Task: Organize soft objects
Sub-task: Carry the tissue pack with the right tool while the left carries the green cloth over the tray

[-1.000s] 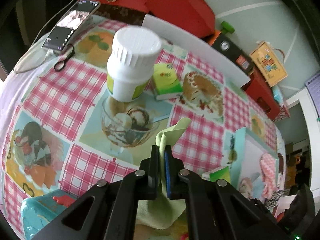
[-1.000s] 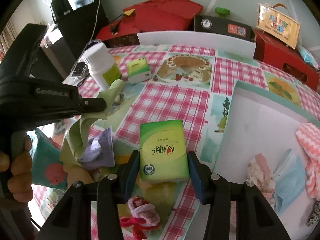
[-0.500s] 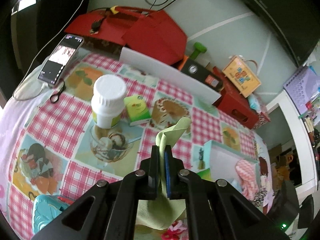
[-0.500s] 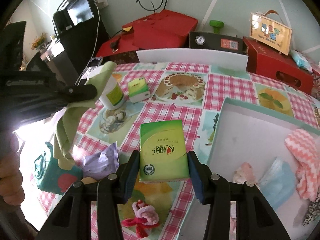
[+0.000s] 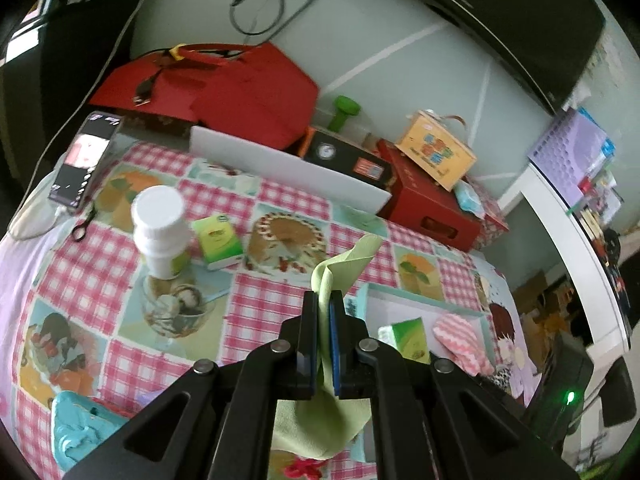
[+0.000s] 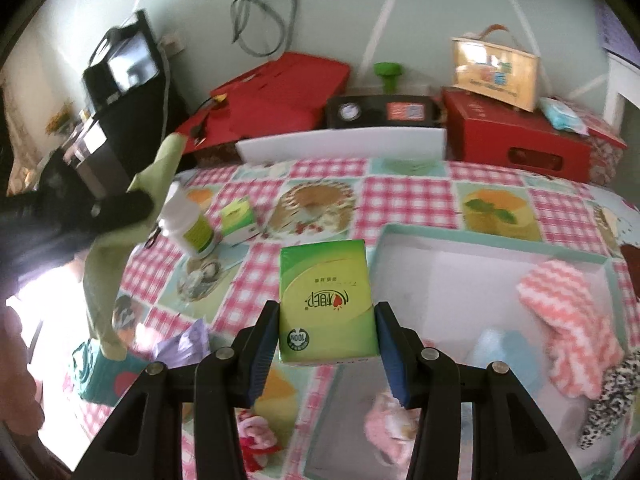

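Observation:
My left gripper (image 5: 324, 300) is shut on a light green cloth (image 5: 344, 268) that sticks up past the fingertips and hangs below them, lifted above the checked tablecloth. From the right wrist view the same green cloth (image 6: 108, 264) dangles at the left from the black left gripper (image 6: 132, 204). My right gripper (image 6: 328, 316) is shut on a green tissue pack (image 6: 326, 300), held in the air beside the left rim of a teal-edged white tray (image 6: 400, 232). The tray holds a pink-and-white zigzag cloth (image 6: 568, 312), a pale blue cloth (image 6: 500, 348) and a pink cloth (image 6: 388, 424).
On the table stand a white bottle (image 5: 160, 232) and a second small green tissue pack (image 5: 218, 242). A phone (image 5: 86, 156) and scissors (image 5: 82, 230) lie far left. A purple wrapper (image 6: 184, 344), a teal pouch (image 6: 104, 376) and a red-pink hair tie (image 6: 256, 436) lie near the front. Red boxes (image 6: 516, 136) line the back.
Both grippers have risen and pulled back from the table, so more of the room shows. The green cloth now hangs clear of the table. The right gripper with the tissue pack has shifted toward the tray.

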Demonstrator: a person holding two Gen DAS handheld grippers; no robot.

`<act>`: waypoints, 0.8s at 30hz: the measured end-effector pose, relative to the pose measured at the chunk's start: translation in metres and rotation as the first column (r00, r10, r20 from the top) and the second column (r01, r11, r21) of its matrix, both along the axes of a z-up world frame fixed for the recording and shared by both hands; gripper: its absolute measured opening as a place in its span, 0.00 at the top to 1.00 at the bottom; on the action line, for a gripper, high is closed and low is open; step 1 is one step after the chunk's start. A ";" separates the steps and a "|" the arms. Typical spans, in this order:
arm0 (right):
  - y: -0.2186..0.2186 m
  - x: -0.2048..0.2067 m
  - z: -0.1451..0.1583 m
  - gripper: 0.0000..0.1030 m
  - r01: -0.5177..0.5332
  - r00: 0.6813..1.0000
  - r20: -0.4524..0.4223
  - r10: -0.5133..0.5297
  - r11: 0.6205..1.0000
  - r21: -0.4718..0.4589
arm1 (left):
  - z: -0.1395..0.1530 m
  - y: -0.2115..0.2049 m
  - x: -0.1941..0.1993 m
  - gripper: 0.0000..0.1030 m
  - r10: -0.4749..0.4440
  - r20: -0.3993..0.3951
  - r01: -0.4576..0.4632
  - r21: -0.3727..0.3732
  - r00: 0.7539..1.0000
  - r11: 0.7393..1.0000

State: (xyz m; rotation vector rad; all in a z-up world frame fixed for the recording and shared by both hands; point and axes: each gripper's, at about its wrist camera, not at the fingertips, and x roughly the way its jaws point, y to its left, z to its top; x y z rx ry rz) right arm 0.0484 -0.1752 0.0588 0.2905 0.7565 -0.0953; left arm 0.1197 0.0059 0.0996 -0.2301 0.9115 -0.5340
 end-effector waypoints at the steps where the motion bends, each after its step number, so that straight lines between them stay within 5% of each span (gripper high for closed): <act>1: -0.007 -0.003 0.002 0.51 0.019 1.000 0.002 -0.019 1.000 0.002 | 0.001 -0.005 -0.002 0.95 -0.013 0.004 0.013 0.001 1.000 1.000; 10: -0.077 -0.040 0.012 0.51 0.216 0.976 0.014 -0.216 0.976 0.011 | 0.000 -0.063 -0.020 0.95 -0.155 0.025 0.155 0.013 0.988 0.988; 24: -0.175 -0.102 0.002 0.51 0.466 0.885 -0.022 -0.466 0.882 0.071 | -0.021 -0.147 -0.033 0.95 -0.286 -0.003 0.286 -0.002 0.958 0.958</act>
